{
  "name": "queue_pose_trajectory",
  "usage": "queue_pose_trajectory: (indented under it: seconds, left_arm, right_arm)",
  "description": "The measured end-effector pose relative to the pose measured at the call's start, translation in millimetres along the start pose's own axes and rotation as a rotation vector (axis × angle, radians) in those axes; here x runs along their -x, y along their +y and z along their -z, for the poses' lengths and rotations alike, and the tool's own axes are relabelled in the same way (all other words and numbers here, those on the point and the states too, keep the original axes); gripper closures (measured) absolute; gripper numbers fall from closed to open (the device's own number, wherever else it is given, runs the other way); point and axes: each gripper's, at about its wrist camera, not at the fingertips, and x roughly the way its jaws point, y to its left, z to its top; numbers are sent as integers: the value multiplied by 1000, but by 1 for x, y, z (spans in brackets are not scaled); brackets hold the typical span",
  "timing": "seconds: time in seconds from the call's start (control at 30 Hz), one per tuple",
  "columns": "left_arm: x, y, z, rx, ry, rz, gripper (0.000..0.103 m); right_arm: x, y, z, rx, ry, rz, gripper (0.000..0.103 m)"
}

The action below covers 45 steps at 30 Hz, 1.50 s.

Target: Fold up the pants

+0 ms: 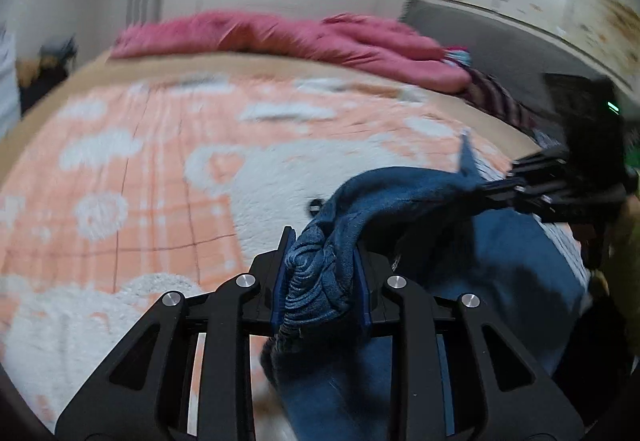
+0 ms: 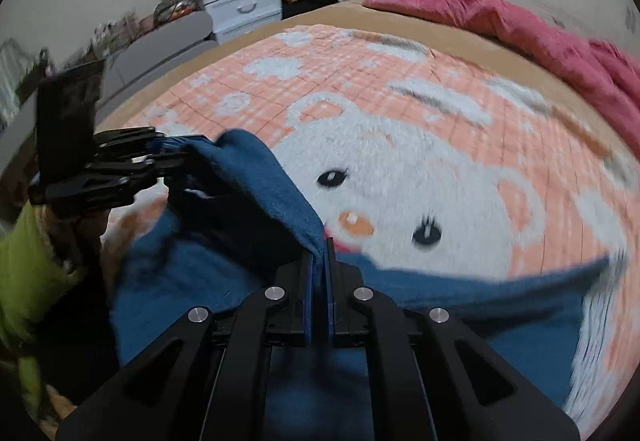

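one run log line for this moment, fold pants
left hand-held gripper: shut on blue denim pants | right hand-held gripper: shut on pants | pants lifted over orange-and-white plush bear blanket | frames blurred

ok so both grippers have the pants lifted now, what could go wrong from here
1. The right gripper pinches only a thin edge of the blue pants, so the fabric could slip out under tension.
2. The left gripper clamps a thick bunched wad, which may leave the fold uneven.
3. The rest of the pants drags on the fluffy blanket and could catch or wrinkle.
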Motion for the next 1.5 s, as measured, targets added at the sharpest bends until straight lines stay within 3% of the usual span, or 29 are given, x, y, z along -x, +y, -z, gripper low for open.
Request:
queue_pose_trajectory:
  seconds: [0.23, 0.4, 0.5, 0.7, 0.8, 0.9, 0.97, 1.03, 1.17, 1.4, 1.5]
  left_arm:
    - [35, -40, 22, -89, 47, -5, 84]
    - [48, -56, 52, -124, 168, -3, 84]
    - [56, -62, 70, -151, 201, -20, 84]
    - [58, -66, 94, -192, 282, -63, 84]
    - [57, -64, 98, -182, 302, -66, 83]
    - [62, -61, 100, -176, 298, -63, 79]
    - [64, -57, 102, -156, 300, -66, 63]
    - [68, -50, 104, -118, 300, -77, 57]
    - [91, -48, 108, -76, 262, -31, 57]
    - [129, -70, 80, -89, 150, -88, 57]
    - [119, -82, 70, -59, 139, -29, 57]
  right_arm:
    - [33, 43, 51, 30, -17, -13, 99]
    - [39, 65, 78, 47, -8, -37, 99]
    - [38, 81, 91, 77, 6, -54, 99]
    - [23, 115, 117, 137, 71, -122, 99]
    - [7, 121, 127, 139, 136, -115, 95]
    - [-6, 126, 136, 148, 178, -110, 93]
    - [-8, 124, 138, 138, 187, -117, 93]
    - [-5, 122, 138, 128, 178, -132, 92]
    - [-5, 125, 140, 140, 175, -138, 88]
    - [-5, 133, 147, 151, 185, -168, 76]
    - [-4, 133, 145, 152, 178, -191, 67]
